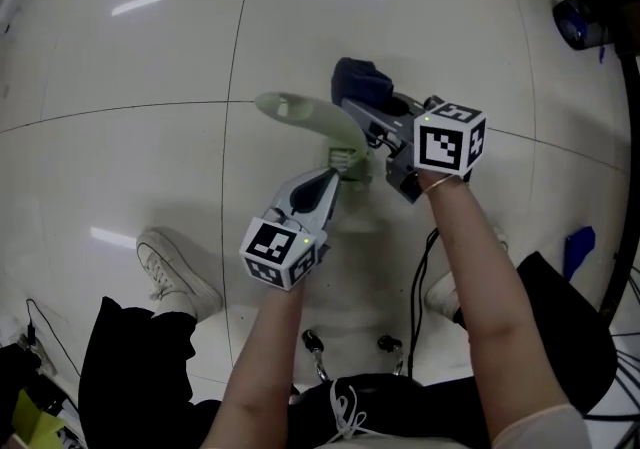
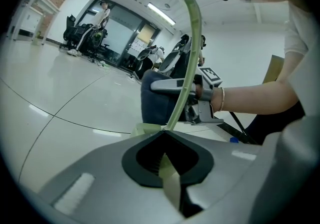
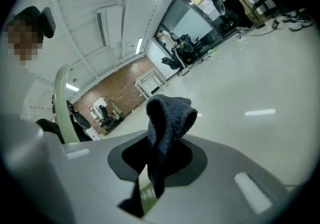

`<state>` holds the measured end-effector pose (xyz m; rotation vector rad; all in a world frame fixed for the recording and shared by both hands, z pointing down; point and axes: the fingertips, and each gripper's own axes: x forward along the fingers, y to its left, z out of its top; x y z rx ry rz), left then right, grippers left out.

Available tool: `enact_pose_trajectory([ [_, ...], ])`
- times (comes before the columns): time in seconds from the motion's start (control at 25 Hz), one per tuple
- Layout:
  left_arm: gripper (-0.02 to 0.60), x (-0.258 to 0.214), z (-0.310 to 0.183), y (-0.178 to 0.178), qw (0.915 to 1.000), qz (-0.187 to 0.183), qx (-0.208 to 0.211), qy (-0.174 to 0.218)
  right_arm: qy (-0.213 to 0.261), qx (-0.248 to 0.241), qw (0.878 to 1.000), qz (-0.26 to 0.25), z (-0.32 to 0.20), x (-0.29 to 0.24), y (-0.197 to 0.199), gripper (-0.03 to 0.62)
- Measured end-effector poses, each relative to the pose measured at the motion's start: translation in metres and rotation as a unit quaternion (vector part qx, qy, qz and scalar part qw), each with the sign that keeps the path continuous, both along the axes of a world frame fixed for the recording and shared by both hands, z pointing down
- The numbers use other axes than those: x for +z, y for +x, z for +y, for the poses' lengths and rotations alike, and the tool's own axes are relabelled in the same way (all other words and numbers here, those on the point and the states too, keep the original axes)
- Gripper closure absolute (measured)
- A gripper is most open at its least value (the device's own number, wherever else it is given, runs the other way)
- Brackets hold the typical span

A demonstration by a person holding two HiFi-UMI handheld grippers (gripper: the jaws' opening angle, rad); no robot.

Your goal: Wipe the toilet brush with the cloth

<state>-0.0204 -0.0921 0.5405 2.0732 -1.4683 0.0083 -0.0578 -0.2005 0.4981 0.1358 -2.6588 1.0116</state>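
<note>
In the head view my left gripper (image 1: 335, 173) is shut on the lower end of a pale green toilet brush (image 1: 308, 115), held over the floor, with its curved handle reaching up and left. The left gripper view shows the green handle (image 2: 188, 53) rising out of my left gripper (image 2: 165, 164). My right gripper (image 1: 358, 109) is shut on a dark blue cloth (image 1: 364, 81), right beside the handle. From my right gripper (image 3: 155, 168) the cloth (image 3: 168, 118) stands up in a fold, and the handle (image 3: 62, 103) passes at the left. I cannot tell whether cloth and handle touch.
A glossy white tiled floor (image 1: 130, 57) lies below. A person's white shoe (image 1: 176, 273) is at lower left and another shoe (image 1: 441, 293) at lower right. A black cable (image 1: 416, 277) runs under my right arm. A blue object (image 1: 578, 247) lies at right. Office chairs (image 2: 80, 36) stand far off.
</note>
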Motion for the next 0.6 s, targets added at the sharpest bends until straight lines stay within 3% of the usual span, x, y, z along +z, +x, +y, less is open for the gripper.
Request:
enact_pose_trajectory([
  [0.2, 0.575, 0.005, 0.002, 0.001, 0.9999, -0.003, -0.017, -0.002, -0.059, -0.122, 0.991, -0.001, 0.029, 0.019, -0.041, 0.53],
  [0.36, 0.575, 0.006, 0.001, -0.004, 0.999, -0.018, -0.039, -0.008, -0.081, -0.171, 0.982, 0.029, 0.031, 0.037, -0.047, 0.531],
  [0.48, 0.575, 0.005, 0.001, -0.004, 0.9985, -0.014, -0.052, -0.01, -0.074, -0.228, 0.968, 0.072, 0.044, 0.058, -0.039, 0.531],
  [0.6, 0.575, 0.004, -0.001, -0.003, 0.9979, -0.017, -0.061, -0.01, -0.084, -0.242, 0.963, 0.085, 0.043, 0.07, -0.03, 0.531],
])
